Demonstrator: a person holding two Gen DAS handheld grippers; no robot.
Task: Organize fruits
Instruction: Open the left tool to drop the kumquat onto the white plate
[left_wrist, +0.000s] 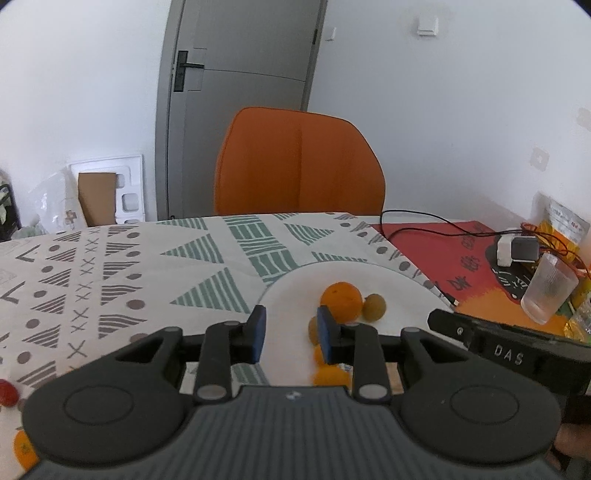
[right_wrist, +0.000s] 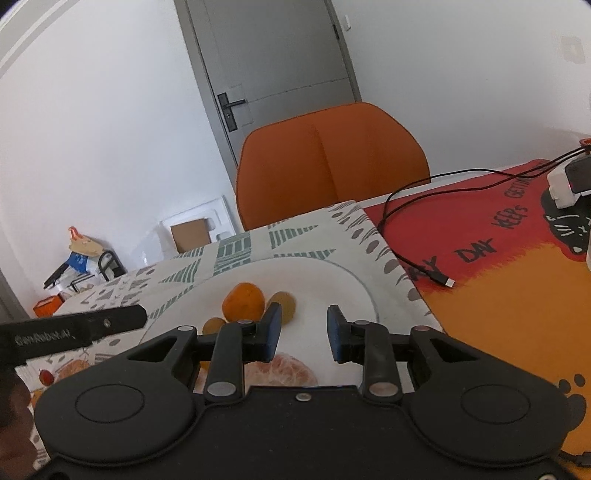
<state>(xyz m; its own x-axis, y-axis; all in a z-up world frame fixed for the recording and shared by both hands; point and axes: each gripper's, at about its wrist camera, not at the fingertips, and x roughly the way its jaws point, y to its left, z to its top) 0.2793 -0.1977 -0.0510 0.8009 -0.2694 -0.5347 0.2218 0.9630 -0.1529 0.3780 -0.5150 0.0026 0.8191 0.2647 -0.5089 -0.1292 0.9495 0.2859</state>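
Left gripper (left_wrist: 290, 334) (empty) before orange (left_wrist: 340, 301).

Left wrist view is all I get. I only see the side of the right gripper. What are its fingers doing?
Observer: The right gripper has its jaws apart with nothing between them, over a bare part of the white plate.
Child: Is there fruit I can't see properly?
Observer: Yes, a peeled mandarin lies just under that gripper's fingers.
Child: What does the red mat say?
Observer: The red mat reads "DAY KEEPS" in black letters.
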